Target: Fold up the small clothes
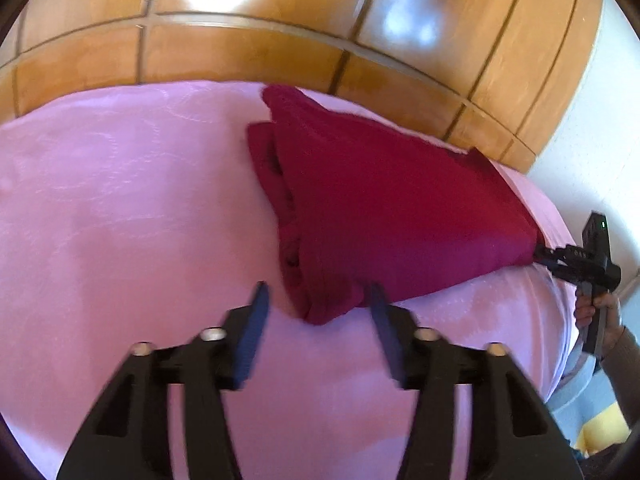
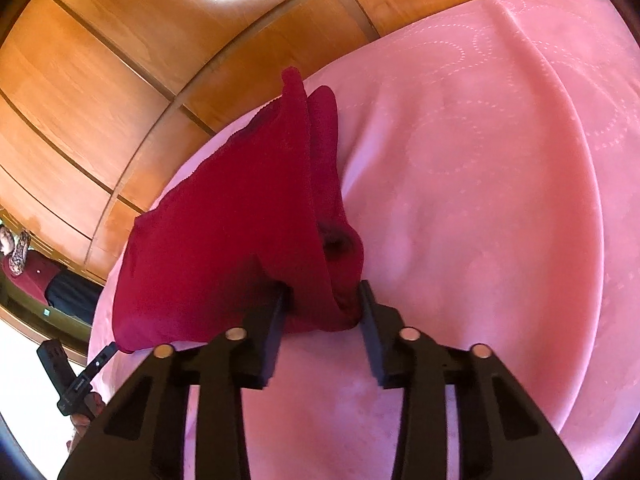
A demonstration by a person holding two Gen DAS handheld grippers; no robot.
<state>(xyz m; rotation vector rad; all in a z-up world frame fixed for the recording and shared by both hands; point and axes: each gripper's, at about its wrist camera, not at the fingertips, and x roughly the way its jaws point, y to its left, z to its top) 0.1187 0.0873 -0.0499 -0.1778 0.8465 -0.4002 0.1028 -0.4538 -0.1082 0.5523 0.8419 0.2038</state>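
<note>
Red cloth [image 1: 380, 200] on the pink bed cover [image 1: 120, 200], close to the far side by the wooden wall [image 1: 240, 52]. Already folded at least once, going by the layers stacked along its left side. Not flat yet: puffed up like a little tent, with two near corners at the two grippers.

Left gripper [image 1: 320, 306] apart, one near corner of the cloth sitting between its fingers [image 1: 260, 312] but not squeezed, a thin strip of pink showing beside the left one. Right gripper [image 2: 323, 300] clamped on the other near corner, a bunch of cloth filling the whole gap.

Probably still to do: pinch the left corner, lift both corners, carry them over for one more fold, then lay flat and smooth out. About the middle of the job, at a guess.

Only from the left wrist: the stacked layers on the left side, and the cloth pulled to a sharp point at the right gripper, with the hand [image 1: 600, 312] holding it.

Only from the right wrist: the dark hollow inside the fold, the dotted rings on the cover, and a person in a red top [image 2: 28, 268] far off at the left.
</note>
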